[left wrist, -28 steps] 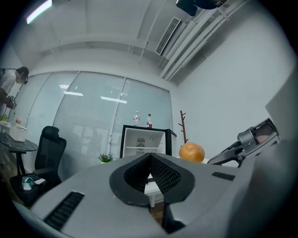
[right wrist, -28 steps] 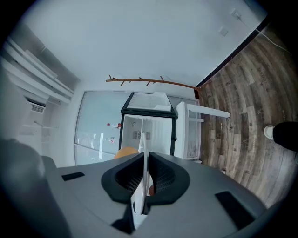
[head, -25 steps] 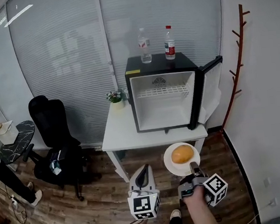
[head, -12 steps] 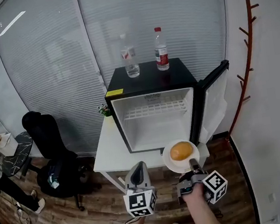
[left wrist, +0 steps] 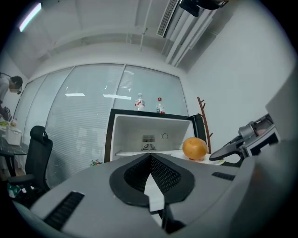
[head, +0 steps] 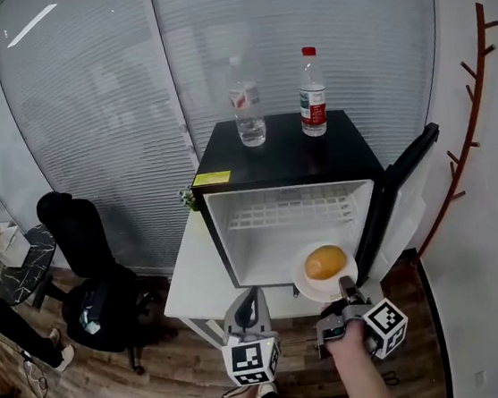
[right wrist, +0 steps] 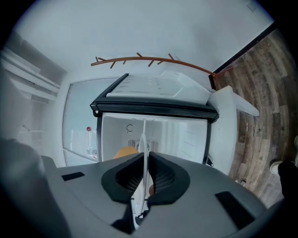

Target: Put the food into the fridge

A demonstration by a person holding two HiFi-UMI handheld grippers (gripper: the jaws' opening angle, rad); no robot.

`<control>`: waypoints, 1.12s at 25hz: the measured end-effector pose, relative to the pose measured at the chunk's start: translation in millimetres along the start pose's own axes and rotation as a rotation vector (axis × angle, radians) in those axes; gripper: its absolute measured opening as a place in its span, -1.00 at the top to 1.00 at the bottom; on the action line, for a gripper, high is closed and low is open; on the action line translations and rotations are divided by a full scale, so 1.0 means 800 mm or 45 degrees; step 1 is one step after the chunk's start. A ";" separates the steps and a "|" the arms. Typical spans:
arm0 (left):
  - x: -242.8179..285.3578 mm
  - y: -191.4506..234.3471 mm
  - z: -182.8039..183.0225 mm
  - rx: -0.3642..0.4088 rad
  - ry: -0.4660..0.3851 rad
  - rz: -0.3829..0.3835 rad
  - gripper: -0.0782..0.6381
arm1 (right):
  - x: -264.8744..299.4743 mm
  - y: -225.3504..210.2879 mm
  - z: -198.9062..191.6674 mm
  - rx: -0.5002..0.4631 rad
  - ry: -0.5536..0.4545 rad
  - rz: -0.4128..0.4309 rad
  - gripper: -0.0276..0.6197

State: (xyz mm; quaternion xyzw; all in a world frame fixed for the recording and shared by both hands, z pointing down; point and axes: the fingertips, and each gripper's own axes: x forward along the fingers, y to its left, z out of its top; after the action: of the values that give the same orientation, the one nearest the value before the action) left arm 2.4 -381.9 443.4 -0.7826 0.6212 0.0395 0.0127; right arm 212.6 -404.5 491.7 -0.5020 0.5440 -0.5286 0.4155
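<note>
The fridge (head: 284,158) has come closer — the plate (head: 319,292) with its orange (head: 325,262) now hangs before its open front, rim pinched by the right gripper (head: 346,296) fingers; left gripper (head: 246,303) fingers pressed together.

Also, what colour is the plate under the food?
The plate is white, clearest in the head view.

White table (head: 191,279): fridge (head: 284,158), plant (head: 187,197)
</note>
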 end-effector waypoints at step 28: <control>0.163 0.091 -0.024 -0.088 -0.021 -0.139 0.71 | 0.206 0.044 -0.053 -0.084 -0.091 -0.051 0.79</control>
State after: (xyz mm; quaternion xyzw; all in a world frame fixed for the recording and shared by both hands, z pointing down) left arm -38.2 -526.7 454.8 -0.8148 0.5758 0.0668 -0.0069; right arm 142.2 -562.4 473.6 -0.5448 0.5358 -0.5003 0.4071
